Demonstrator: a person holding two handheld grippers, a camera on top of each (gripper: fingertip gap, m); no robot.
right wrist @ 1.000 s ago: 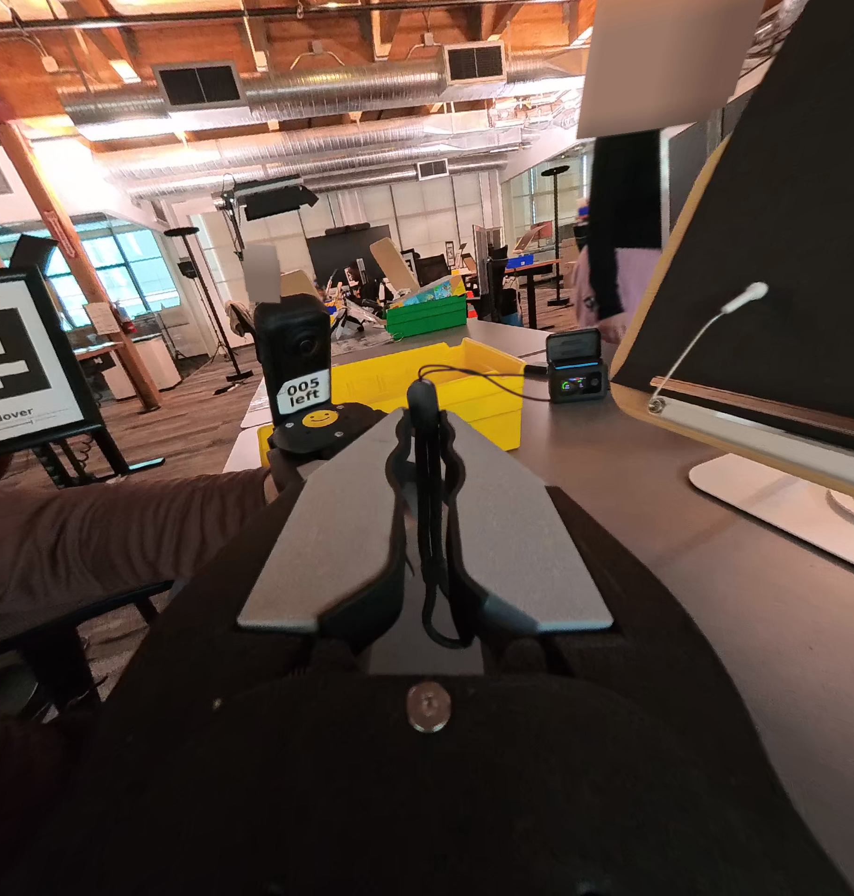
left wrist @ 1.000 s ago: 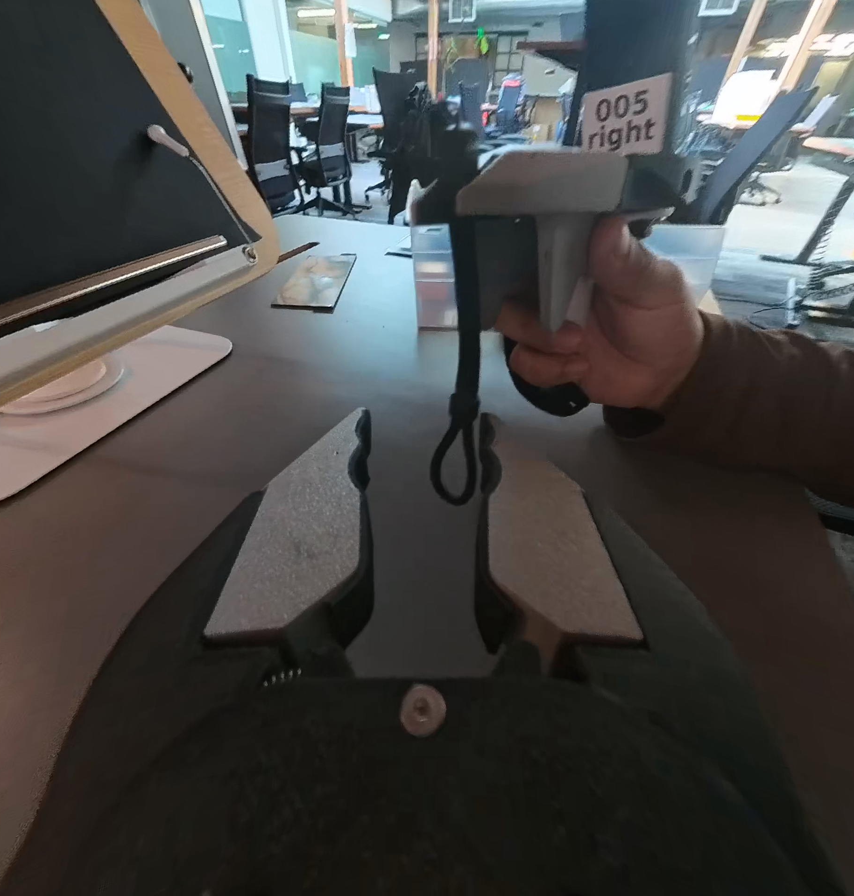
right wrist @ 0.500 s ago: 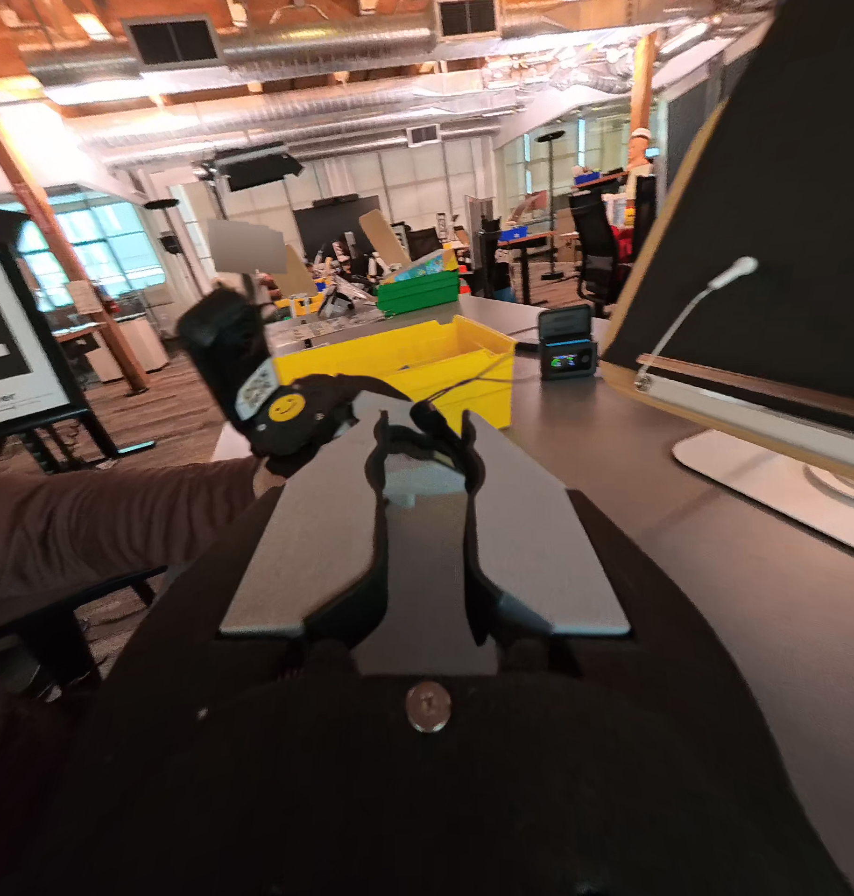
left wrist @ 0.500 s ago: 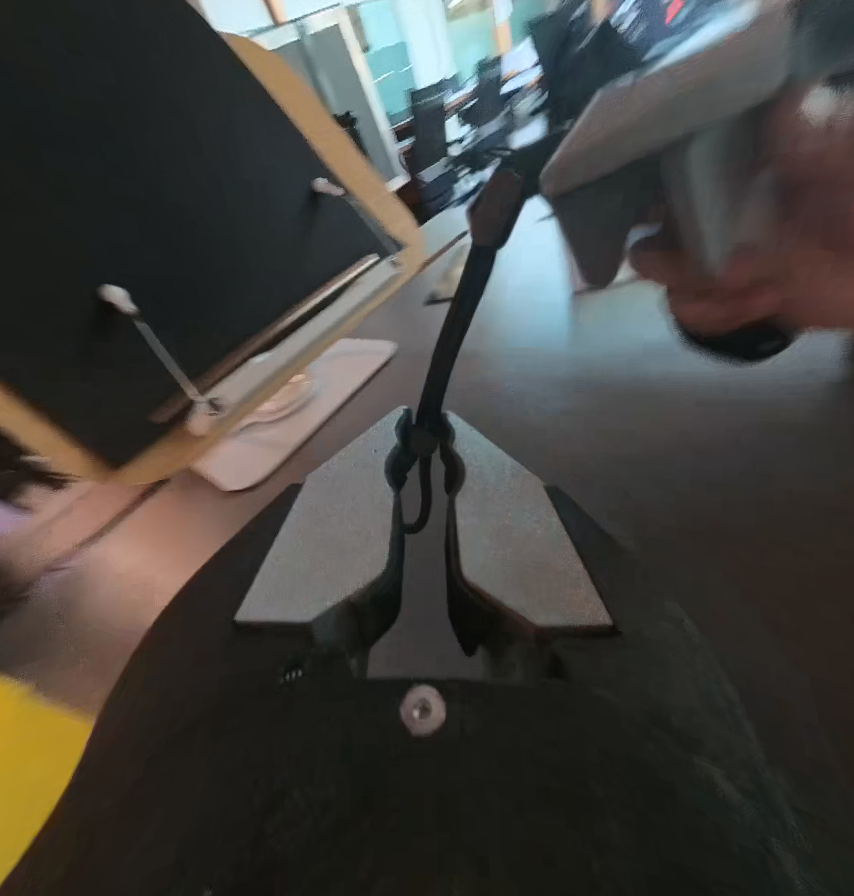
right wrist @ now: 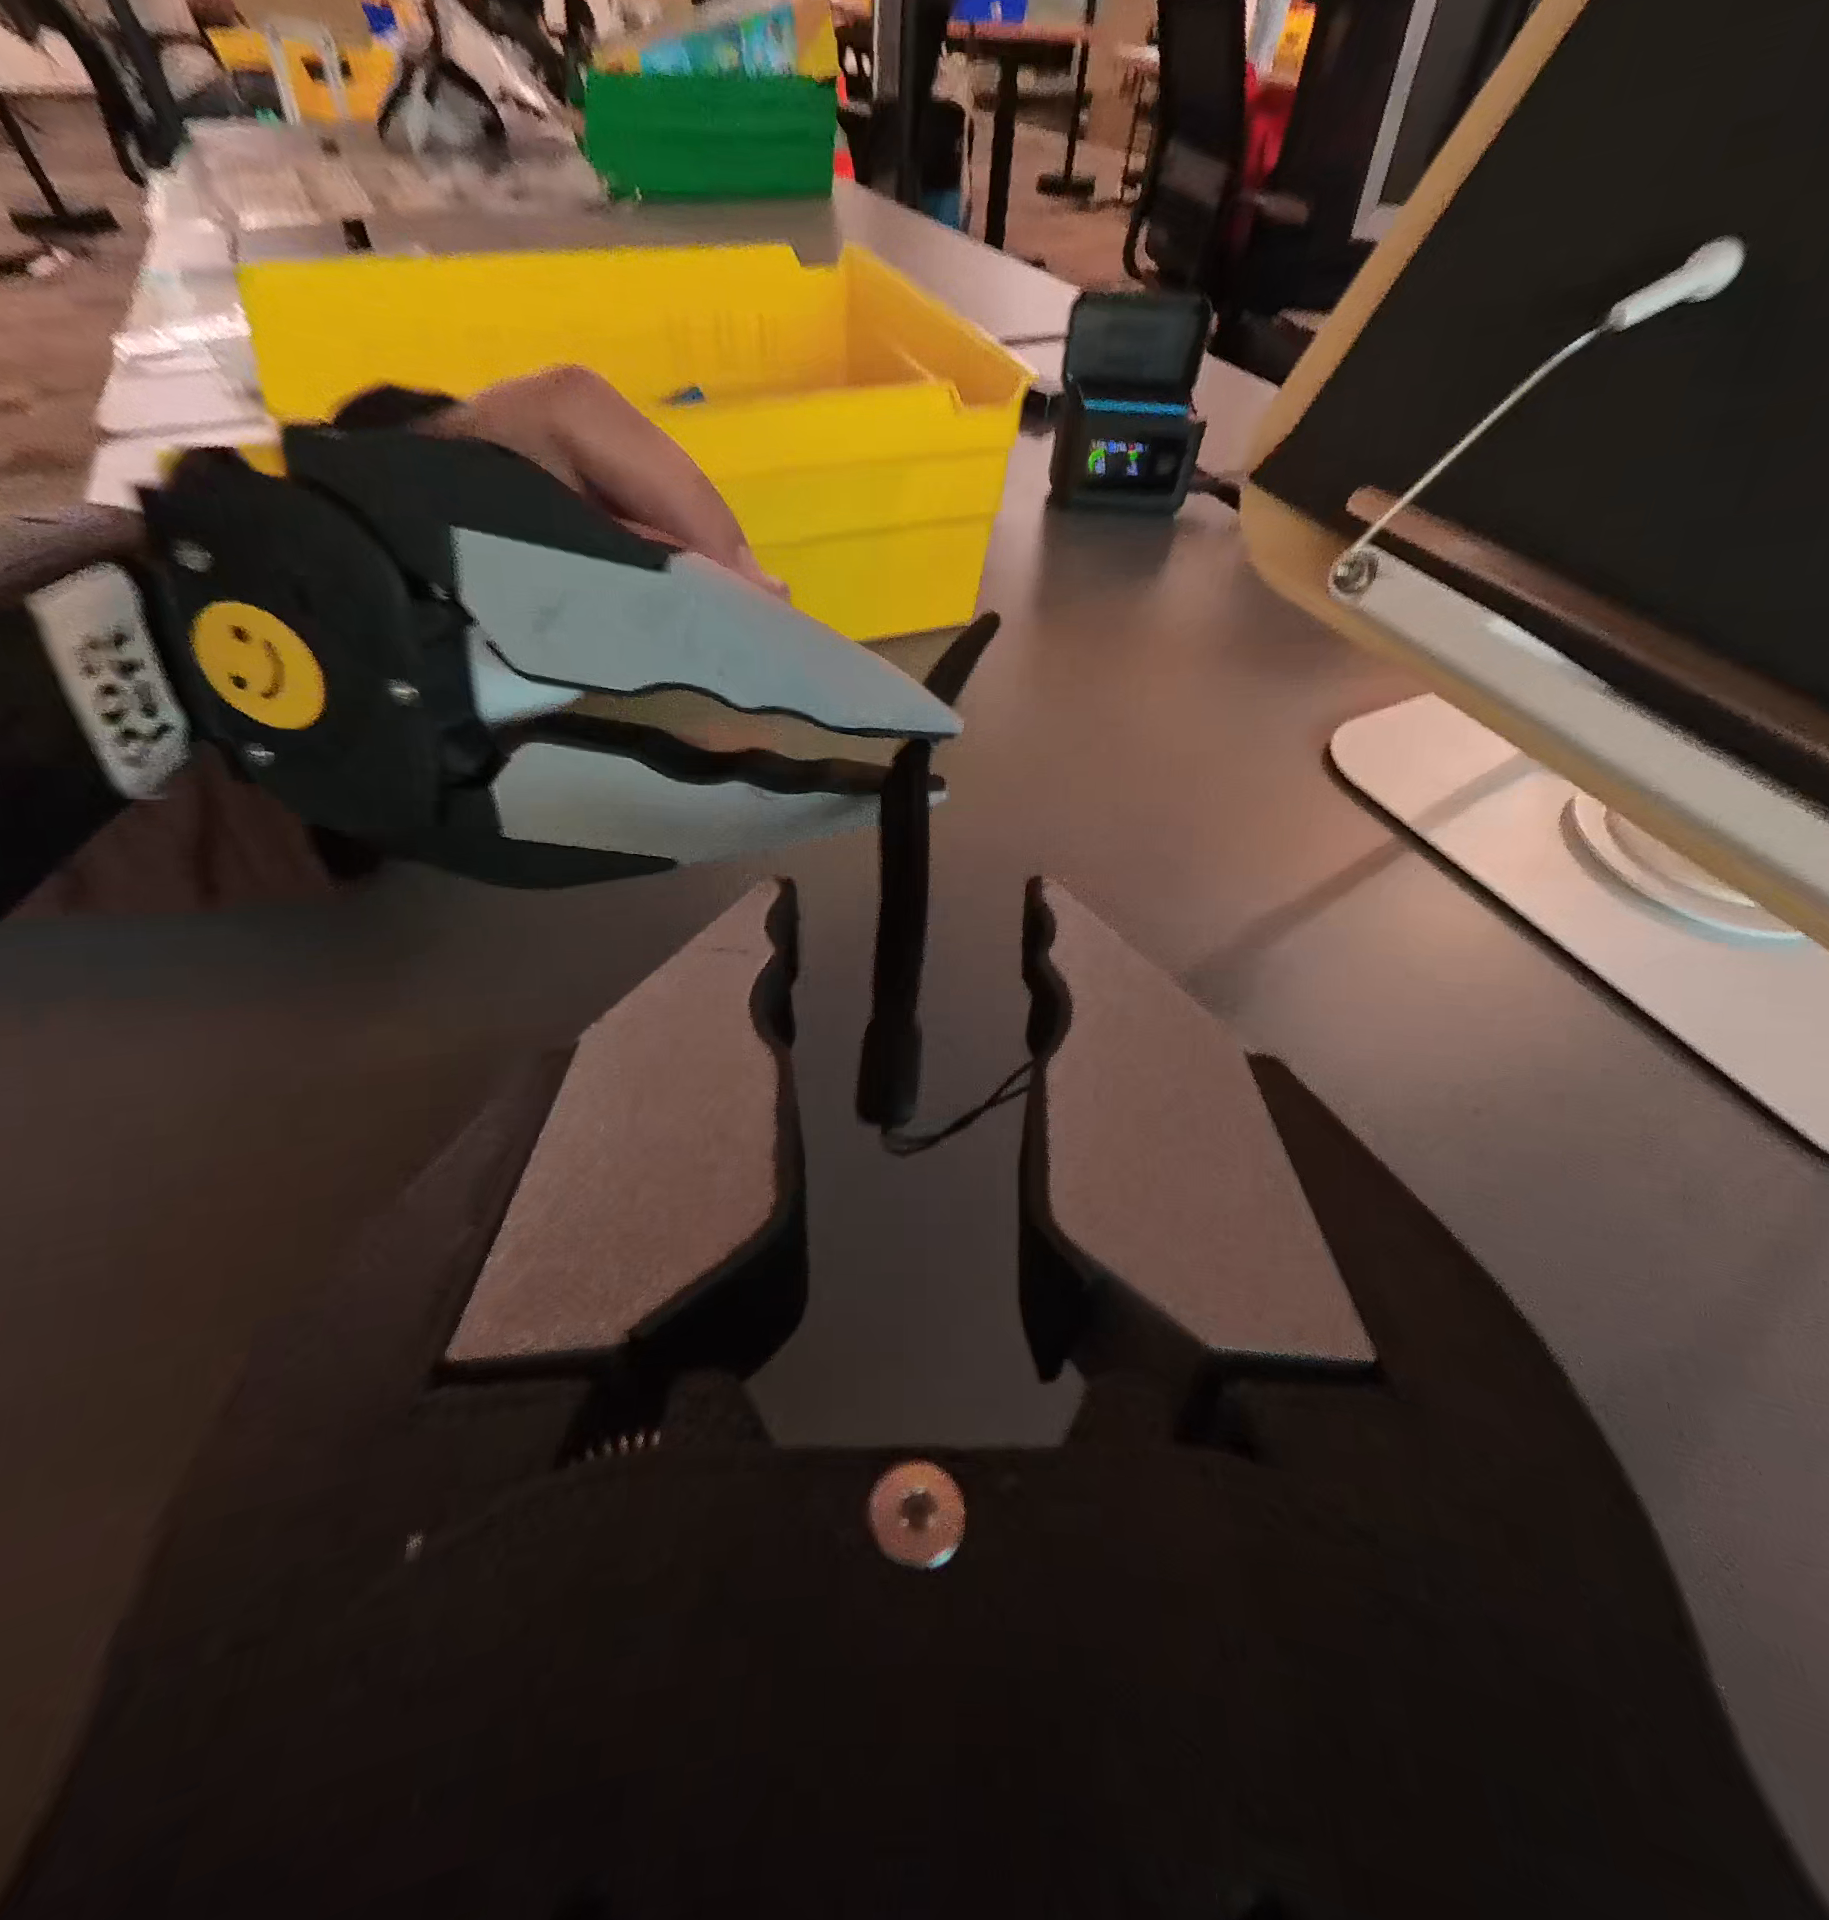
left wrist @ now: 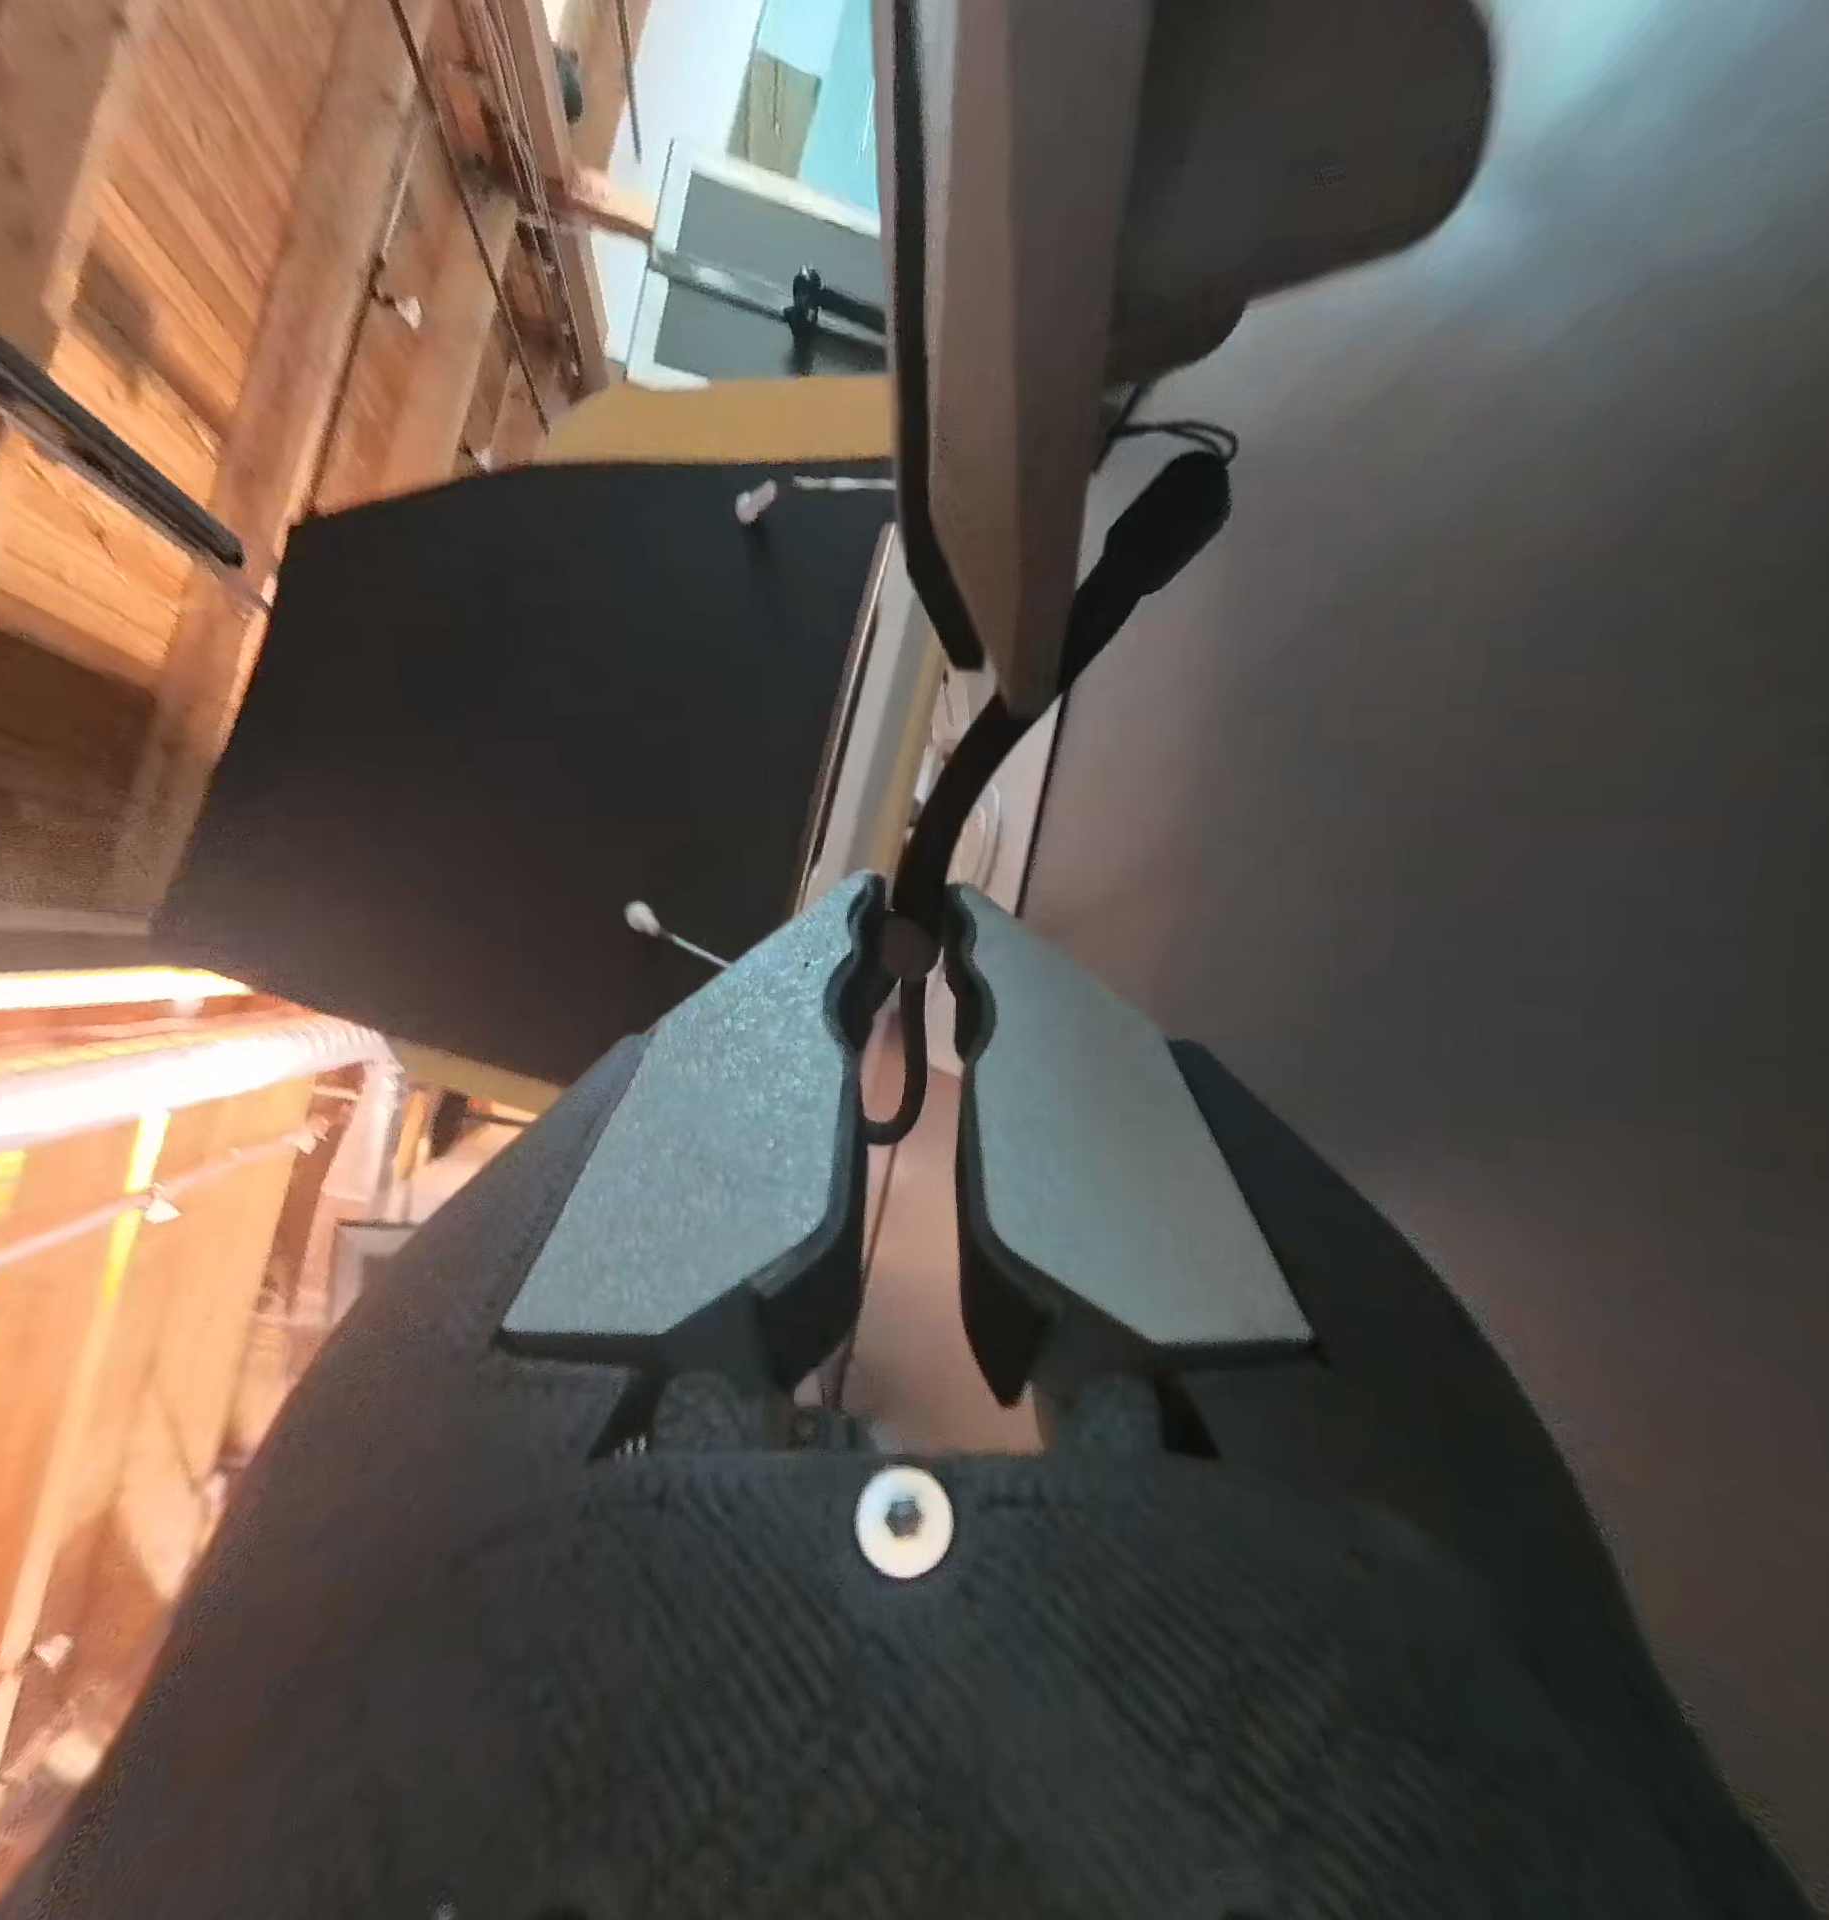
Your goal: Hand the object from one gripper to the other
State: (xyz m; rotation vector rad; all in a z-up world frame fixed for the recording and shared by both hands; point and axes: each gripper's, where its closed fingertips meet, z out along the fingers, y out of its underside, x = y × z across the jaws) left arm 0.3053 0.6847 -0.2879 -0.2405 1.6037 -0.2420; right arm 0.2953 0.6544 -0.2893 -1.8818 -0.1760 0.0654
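We work over a dark desk (right wrist: pixel 1253 883), with a big tilted black board on a white stand (right wrist: pixel 1616 436) at our right and a yellow bin (right wrist: pixel 681 416) farther back, beside a small device with a lit screen (right wrist: pixel 1133 416).

The left tongs (right wrist: pixel 915 764) come in sideways, rolled onto their edge, and are clamped on one end of the black strap (right wrist: pixel 899 935); the left wrist view shows its small loop (left wrist: pixel 894 1049) pinched at the very tips of the left tongs (left wrist: pixel 908 914). The right tongs (right wrist: pixel 905 914) stand well apart, with the strap's thick end and its thin cord (right wrist: pixel 951 1122) hanging loose between them, touching neither side as far as we can tell.

We judge the handover all but done: the object now rests with the left side alone. Next we should draw the right tongs straight back, clear of the cord so it does not snag. Nothing else stands in the way; board and bin are well apart.
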